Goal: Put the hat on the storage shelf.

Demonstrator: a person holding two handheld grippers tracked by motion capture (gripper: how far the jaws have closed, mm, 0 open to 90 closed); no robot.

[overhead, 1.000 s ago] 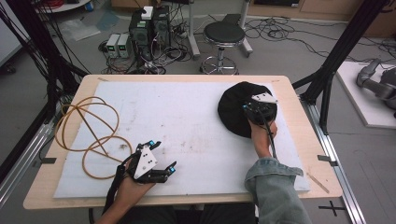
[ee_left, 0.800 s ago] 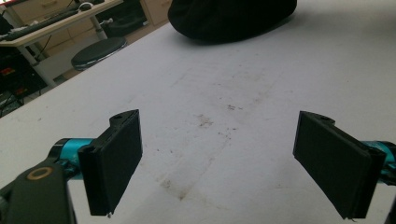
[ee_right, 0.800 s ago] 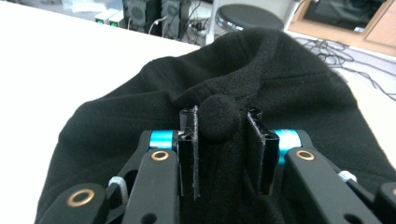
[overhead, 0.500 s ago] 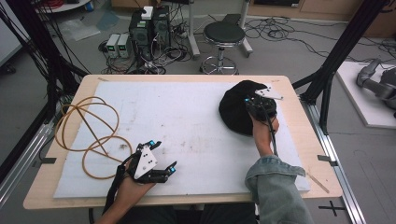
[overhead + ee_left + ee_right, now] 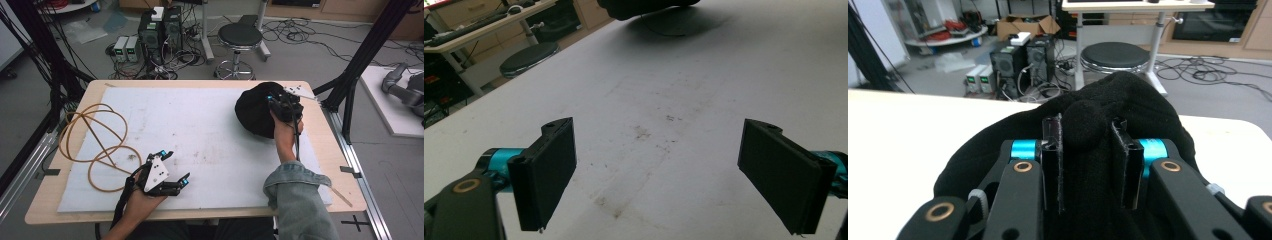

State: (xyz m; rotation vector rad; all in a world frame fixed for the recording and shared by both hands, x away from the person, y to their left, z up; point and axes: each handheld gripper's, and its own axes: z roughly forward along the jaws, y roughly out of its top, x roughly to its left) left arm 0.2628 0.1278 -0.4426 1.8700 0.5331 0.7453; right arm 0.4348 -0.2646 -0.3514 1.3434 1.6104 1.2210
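Observation:
A black knit hat (image 5: 256,110) lies at the far right of the white mat (image 5: 200,135). My right gripper (image 5: 280,104) sits on its right side, jaws closed on a fold of the hat (image 5: 1087,125) that bulges up between the two pads. Near the front edge, left of centre, my left gripper (image 5: 172,170) hovers just over the mat with its jaws spread wide. In the left gripper view the gripper (image 5: 659,165) holds nothing, and the hat (image 5: 644,6) shows far ahead at the top.
A coil of tan cord (image 5: 97,142) lies on the left part of the table. Beyond the far edge stand a black stool (image 5: 241,37) and computer cases (image 5: 159,27). A black frame post (image 5: 360,55) rises at the right corner.
My right gripper has shifted slightly toward the far right with the hat fold in its jaws, and the hat moved a little with it. The left gripper has stayed put.

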